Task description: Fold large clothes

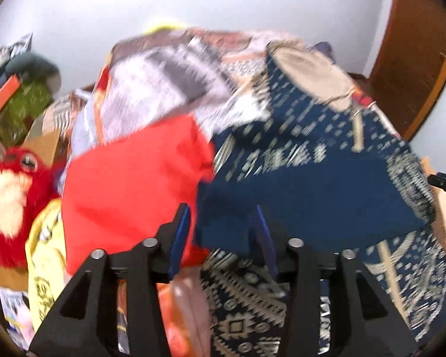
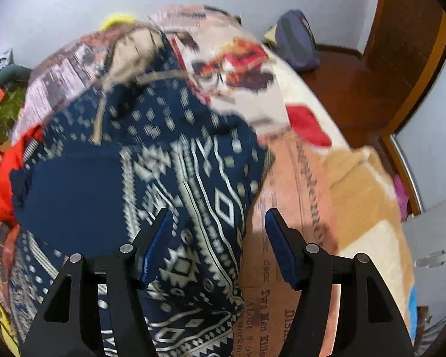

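A navy garment with a cream geometric print (image 1: 306,184) lies folded over on a bed, blurred in both views. In the left wrist view my left gripper (image 1: 223,217) stands open over the garment's plain navy folded edge. That edge lies between the blue pads (image 1: 180,238), and I see no pad pressing on it. In the right wrist view my right gripper (image 2: 219,217) is open too. The garment's patterned right edge (image 2: 193,208) lies between and below its fingers (image 2: 159,244), with printed bedding under the right finger.
A red cloth (image 1: 128,184), a yellow printed garment (image 1: 44,253) and a red plush toy (image 1: 12,196) lie left of the navy garment. The bed cover (image 2: 285,208) carries newspaper print. A dark bag (image 2: 297,41) sits at the bed's far corner by a wooden panel (image 2: 407,44).
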`<state>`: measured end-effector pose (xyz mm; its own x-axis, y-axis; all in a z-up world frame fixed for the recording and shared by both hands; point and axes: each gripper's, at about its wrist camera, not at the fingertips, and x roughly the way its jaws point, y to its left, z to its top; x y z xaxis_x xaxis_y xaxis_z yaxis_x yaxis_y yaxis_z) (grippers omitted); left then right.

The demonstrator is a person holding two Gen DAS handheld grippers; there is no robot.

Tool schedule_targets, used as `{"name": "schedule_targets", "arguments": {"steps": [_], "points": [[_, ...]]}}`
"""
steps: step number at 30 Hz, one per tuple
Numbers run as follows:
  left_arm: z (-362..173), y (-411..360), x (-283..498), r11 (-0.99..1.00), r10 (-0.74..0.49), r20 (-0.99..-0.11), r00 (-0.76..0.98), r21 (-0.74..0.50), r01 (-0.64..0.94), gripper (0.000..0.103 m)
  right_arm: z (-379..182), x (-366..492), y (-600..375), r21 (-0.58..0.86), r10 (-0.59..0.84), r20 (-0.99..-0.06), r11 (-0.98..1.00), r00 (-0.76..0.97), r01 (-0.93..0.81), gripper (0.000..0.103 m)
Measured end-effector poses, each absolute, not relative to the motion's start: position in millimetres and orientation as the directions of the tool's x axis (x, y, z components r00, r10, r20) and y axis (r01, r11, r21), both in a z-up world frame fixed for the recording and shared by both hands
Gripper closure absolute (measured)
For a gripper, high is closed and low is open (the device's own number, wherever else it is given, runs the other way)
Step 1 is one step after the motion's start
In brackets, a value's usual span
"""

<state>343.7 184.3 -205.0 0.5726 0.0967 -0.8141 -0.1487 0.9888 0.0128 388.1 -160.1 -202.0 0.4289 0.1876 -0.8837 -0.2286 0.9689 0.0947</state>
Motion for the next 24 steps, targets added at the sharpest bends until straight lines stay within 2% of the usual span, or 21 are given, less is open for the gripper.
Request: {"name": "schedule_targets", "arguments": {"steps": [2, 6, 12, 18, 24], "points": [[-189, 175, 355, 0.992, 0.085, -0.792, 0.604, 0.009, -0.128, 0.048, -186, 392, -156, 0.097, 0.202, -0.865, 0.965, 0.460, -0.242, 0.043], [-162, 160, 386, 0.996, 0.036, -0.761, 0.648, -0.026, -0.086, 0.048, -154, 405, -146, 0.107, 0.238, -0.819, 0.957, 0.521, -0.270, 0.042], [-147, 137, 438, 0.998, -0.011, -0.742, 0.670, -0.055, -0.044, 0.046, -130, 436, -129, 0.139, 0.284, -0.777, 0.948, 0.562, -0.287, 0.042], [-169, 128, 492, 0.995, -0.059, -0.776, 0.628, -0.100, -0.029, 0.046, -144, 481, -109, 0.192, 0.314, -0.793, 0.942, 0.522, -0.274, 0.042], [-213, 124, 546, 0.983, -0.125, -0.823, 0.555, -0.177, -0.042, 0.045, -183, 523, -86, 0.225, 0.327, -0.838, 0.937, 0.437, -0.268, 0.042]]}}
